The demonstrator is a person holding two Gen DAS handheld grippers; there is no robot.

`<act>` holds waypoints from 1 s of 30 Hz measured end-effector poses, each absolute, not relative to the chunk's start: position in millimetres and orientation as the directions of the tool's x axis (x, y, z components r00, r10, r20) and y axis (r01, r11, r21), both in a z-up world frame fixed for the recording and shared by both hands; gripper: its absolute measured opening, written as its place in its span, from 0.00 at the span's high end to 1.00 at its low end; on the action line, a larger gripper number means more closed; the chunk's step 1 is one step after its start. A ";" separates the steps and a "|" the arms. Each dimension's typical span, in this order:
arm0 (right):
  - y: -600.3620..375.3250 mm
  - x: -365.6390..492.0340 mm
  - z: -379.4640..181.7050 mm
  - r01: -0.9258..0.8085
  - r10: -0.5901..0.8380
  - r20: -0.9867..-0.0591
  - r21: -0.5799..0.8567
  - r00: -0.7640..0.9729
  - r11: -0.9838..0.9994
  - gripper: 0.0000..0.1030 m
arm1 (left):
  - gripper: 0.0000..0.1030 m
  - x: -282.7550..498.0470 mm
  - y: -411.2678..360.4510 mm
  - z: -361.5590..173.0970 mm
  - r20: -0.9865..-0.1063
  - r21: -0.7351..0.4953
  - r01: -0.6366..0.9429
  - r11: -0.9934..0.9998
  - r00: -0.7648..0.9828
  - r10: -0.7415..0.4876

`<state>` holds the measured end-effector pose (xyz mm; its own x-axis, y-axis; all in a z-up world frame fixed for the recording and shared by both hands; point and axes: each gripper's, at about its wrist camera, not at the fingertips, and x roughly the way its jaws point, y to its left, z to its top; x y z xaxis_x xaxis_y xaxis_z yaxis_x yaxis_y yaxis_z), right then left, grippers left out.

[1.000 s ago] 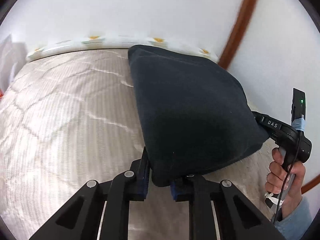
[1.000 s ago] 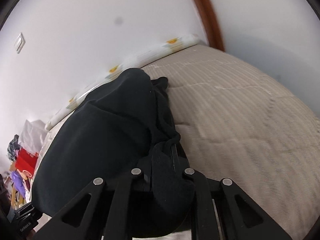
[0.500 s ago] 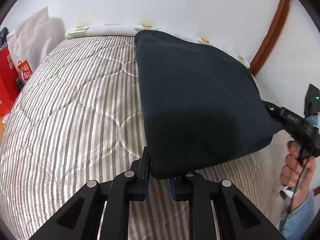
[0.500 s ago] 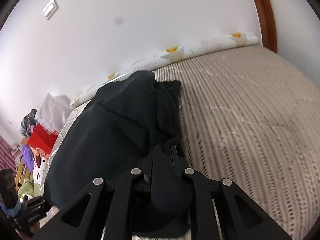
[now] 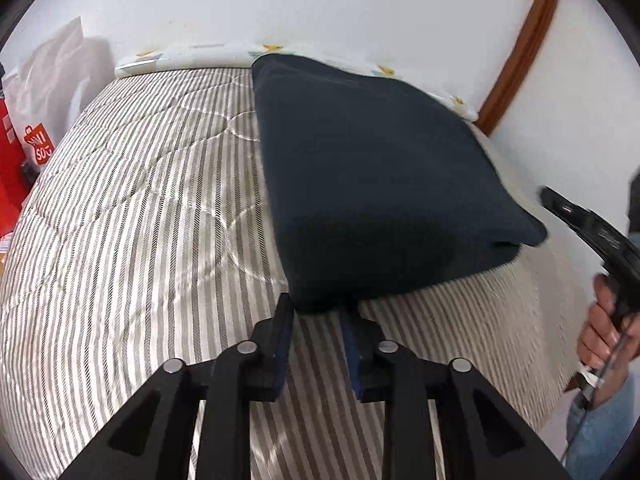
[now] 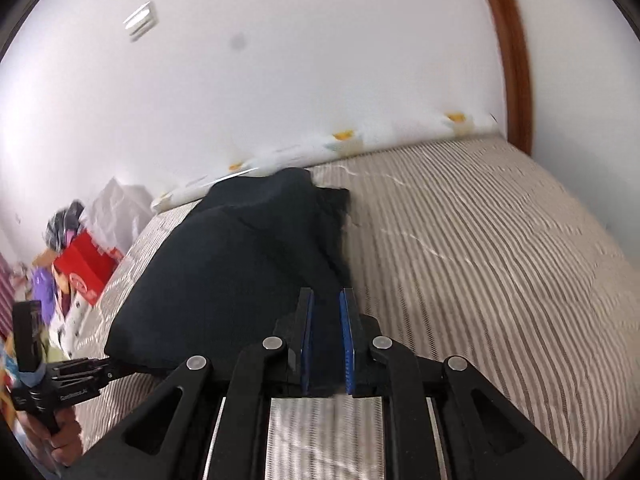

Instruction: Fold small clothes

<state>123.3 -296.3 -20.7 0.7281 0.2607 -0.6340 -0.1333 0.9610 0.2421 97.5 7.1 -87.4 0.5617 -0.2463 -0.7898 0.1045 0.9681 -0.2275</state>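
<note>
Jaws of the left gripper, just opened further, are parted beside the folded dark navy fleece garment lying on the striped quilted bed; jaws of the right gripper are narrowly parted, gripping nothing.

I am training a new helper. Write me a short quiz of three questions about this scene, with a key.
1. True or false: the dark cloth lies on the striped bed cover.
2. The bag with the white logo beside the bed is: A green, B red, C blue.
3. Which claw has a corner of the cloth at its tips?
Key: 1 true; 2 B; 3 the left claw.
</note>
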 end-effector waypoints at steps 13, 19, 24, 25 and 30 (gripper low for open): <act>-239.5 123.3 -52.5 -0.241 0.212 -0.709 0.061 0.673 0.969 0.77 | 0.53 130.8 -10.3 -49.1 -0.736 -0.192 0.174 0.966 0.625 -0.259; -246.5 118.0 -44.8 -0.276 0.213 -0.739 0.038 0.639 0.960 0.76 | 0.52 127.8 -32.8 -78.8 -0.757 0.034 0.201 0.979 0.645 -0.106; -252.4 136.5 -23.5 -0.249 0.192 -0.710 0.024 0.678 0.968 0.58 | 0.50 125.7 -31.3 -76.2 -0.771 0.046 0.219 0.975 0.628 -0.105; -253.1 144.9 -20.6 -0.241 0.191 -0.708 0.030 0.679 0.970 0.58 | 0.50 129.4 -24.5 -72.2 -0.778 -0.007 0.212 0.977 0.613 -0.139; -251.1 192.6 -19.4 -0.207 0.185 -0.727 0.061 0.662 0.977 0.59 | 0.50 156.2 8.1 -65.0 -0.777 -0.202 0.138 0.970 0.580 -0.244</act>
<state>192.6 -251.1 -19.4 0.6617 0.1851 -0.7266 -0.2066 0.9766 0.0607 156.2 8.1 -65.0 0.5804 -0.2441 -0.7769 0.1381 0.9697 -0.2016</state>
